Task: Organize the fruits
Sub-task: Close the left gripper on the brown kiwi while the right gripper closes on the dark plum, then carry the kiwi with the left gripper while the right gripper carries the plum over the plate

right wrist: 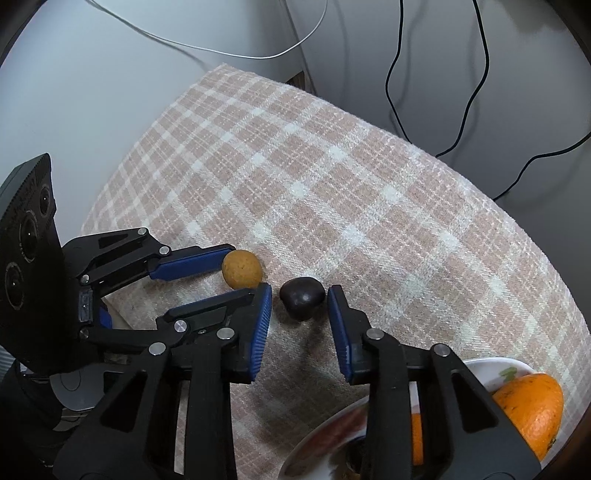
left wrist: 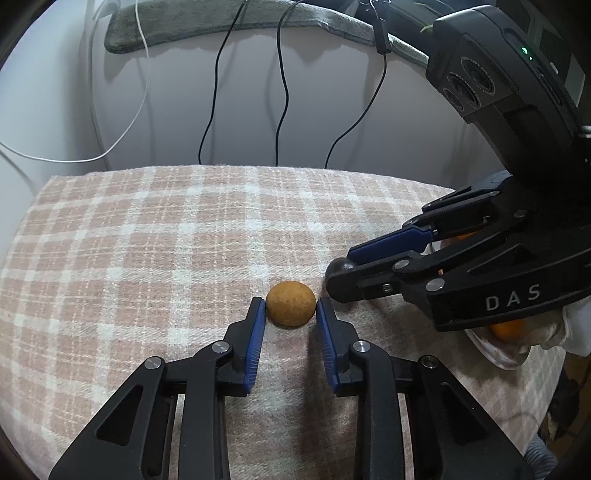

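Observation:
A round tan fruit (left wrist: 291, 303) lies on the pink plaid cloth (left wrist: 166, 240). My left gripper (left wrist: 290, 301) is shut on it, one blue pad against each side. The same fruit (right wrist: 242, 273) and the left gripper (right wrist: 243, 271) show at the left of the right wrist view. Just to its right sits a small dark, nearly black fruit (right wrist: 302, 298). My right gripper (right wrist: 300, 291) is shut on this fruit at its fingertips, angled steeply down. In the left wrist view the dark fruit (left wrist: 337, 265) peeks out between the tips of the right gripper (left wrist: 339, 268).
A white plate (right wrist: 491, 363) holding an orange (right wrist: 532, 410) and other fruit stands at the near right, partly under the right gripper. Black cables (left wrist: 282, 85) and a white cable (left wrist: 122, 147) hang behind the cloth's far edge. A grey mat (left wrist: 207, 22) lies beyond.

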The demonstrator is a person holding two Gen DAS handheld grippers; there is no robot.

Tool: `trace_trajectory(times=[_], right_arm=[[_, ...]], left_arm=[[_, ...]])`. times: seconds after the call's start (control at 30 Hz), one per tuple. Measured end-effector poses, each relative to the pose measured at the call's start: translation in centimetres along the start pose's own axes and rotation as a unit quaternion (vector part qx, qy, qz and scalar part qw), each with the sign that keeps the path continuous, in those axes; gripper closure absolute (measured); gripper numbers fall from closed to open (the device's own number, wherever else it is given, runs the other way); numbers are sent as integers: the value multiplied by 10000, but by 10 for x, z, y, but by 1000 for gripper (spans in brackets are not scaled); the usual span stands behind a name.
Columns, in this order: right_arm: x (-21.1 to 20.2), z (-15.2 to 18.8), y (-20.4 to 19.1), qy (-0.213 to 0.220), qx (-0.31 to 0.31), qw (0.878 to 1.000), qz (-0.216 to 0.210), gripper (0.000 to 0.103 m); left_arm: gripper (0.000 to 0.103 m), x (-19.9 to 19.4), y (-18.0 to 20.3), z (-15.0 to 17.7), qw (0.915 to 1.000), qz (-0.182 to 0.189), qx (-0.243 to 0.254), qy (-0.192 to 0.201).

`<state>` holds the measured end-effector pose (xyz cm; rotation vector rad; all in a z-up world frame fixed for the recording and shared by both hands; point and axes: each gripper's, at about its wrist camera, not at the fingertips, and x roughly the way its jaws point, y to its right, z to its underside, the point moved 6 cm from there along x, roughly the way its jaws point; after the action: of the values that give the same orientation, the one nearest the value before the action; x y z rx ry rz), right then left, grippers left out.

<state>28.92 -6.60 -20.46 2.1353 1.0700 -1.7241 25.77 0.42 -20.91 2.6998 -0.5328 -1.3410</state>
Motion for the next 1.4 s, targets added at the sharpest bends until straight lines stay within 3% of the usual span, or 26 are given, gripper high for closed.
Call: trace_trajectory(times=[0.67,1.4], right_arm=[[-21,8,1,241,79,9997,-58,77],[-84,43,1,809,137,9966,-107,77]], left_arm=[[77,-21,4,10,9998,19,-59,176],[77,-57,54,12,9984,231,209,471]])
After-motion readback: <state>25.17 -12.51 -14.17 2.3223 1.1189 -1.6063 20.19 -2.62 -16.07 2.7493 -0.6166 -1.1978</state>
